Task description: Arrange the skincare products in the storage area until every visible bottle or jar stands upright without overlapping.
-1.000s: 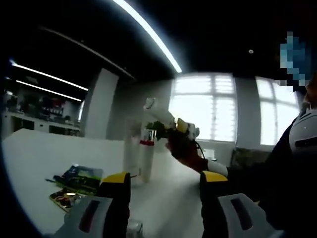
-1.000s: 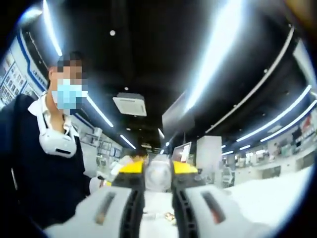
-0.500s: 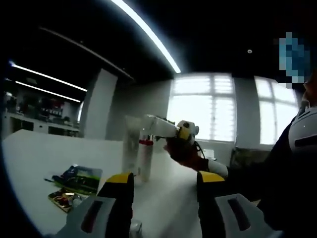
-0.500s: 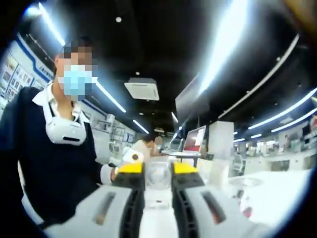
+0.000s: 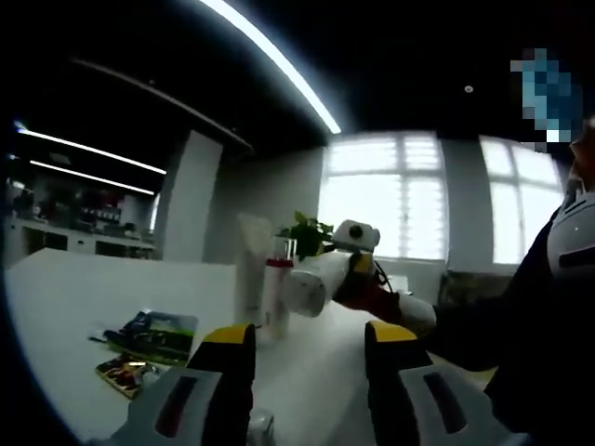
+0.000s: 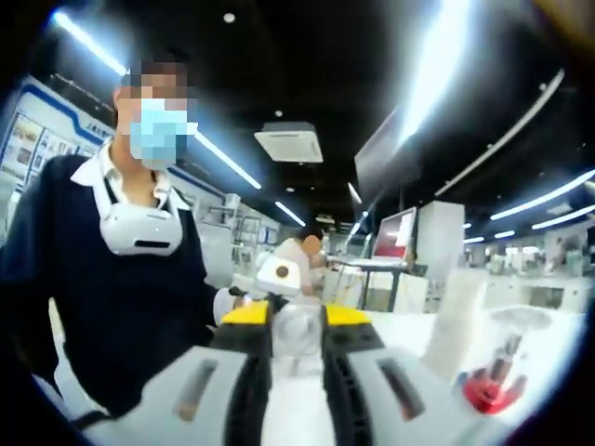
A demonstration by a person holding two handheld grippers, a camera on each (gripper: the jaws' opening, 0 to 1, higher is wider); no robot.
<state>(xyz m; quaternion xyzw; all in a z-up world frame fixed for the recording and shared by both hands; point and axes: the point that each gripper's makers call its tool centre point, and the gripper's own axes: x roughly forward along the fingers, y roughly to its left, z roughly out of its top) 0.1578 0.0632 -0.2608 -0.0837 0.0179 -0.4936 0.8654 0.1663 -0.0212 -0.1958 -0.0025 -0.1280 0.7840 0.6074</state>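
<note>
Jaws of the left gripper point(image 5: 297, 348) stand well apart with nothing between them, low over a white desk point(image 5: 84, 297). Beyond them, in the left gripper view, the right gripper point(image 5: 321, 283) comes in from the right, held by a hand point(image 5: 376, 297), and is clamped on a white bottle point(image 5: 311, 286). The bottle lies roughly level above the desk, its long axis running toward the camera and its round end facing this way. In the right gripper view the same bottle point(image 6: 296, 327) sits pinched between the yellow-tipped jaws. Just behind it stand a tall pale tube point(image 5: 249, 268) and a slim bottle with a red band point(image 5: 277, 297), both upright, close together. Flat printed packets point(image 5: 149, 339) lie on the desk to the left. A large bright window point(image 5: 381, 200) and long ceiling strip lights point(image 5: 274, 65) mark the room.
</note>
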